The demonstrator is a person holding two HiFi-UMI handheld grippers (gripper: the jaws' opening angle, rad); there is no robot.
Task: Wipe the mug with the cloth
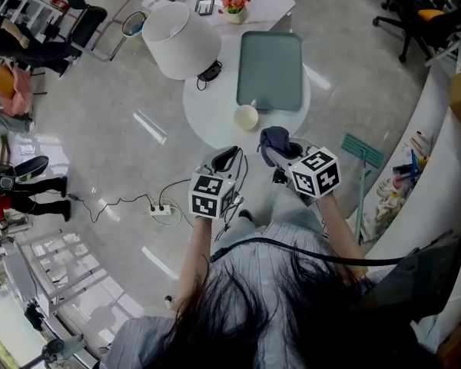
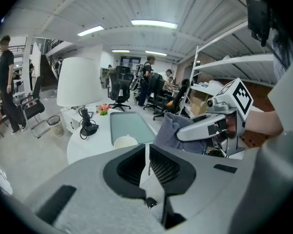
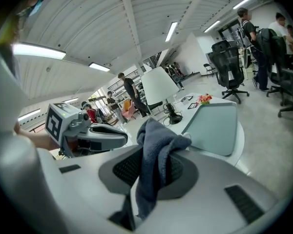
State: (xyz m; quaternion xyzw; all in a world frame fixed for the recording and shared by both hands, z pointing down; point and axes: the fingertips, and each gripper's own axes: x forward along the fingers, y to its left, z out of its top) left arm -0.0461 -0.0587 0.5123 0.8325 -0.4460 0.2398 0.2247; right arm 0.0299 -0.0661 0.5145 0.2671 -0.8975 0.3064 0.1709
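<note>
A cream mug (image 1: 246, 117) stands on the round white table (image 1: 215, 121), just in front of a grey-green mat (image 1: 270, 69); it also shows in the left gripper view as the mug (image 2: 125, 142). My right gripper (image 1: 270, 146) is shut on a blue-grey cloth (image 1: 274, 138), which hangs from its jaws as the cloth (image 3: 154, 160) and shows bunched in the cloth (image 2: 172, 130). My left gripper (image 1: 229, 158) hovers near the table's front edge, its jaws nearly together with nothing between them. Both grippers sit short of the mug.
A white lamp (image 1: 180, 40) with a black base stands at the table's left. Small flowers (image 1: 235, 0) and marker cards lie on a farther desk. A power strip (image 1: 161, 209) and cables lie on the floor. Office chairs and people are around. White shelving stands at right.
</note>
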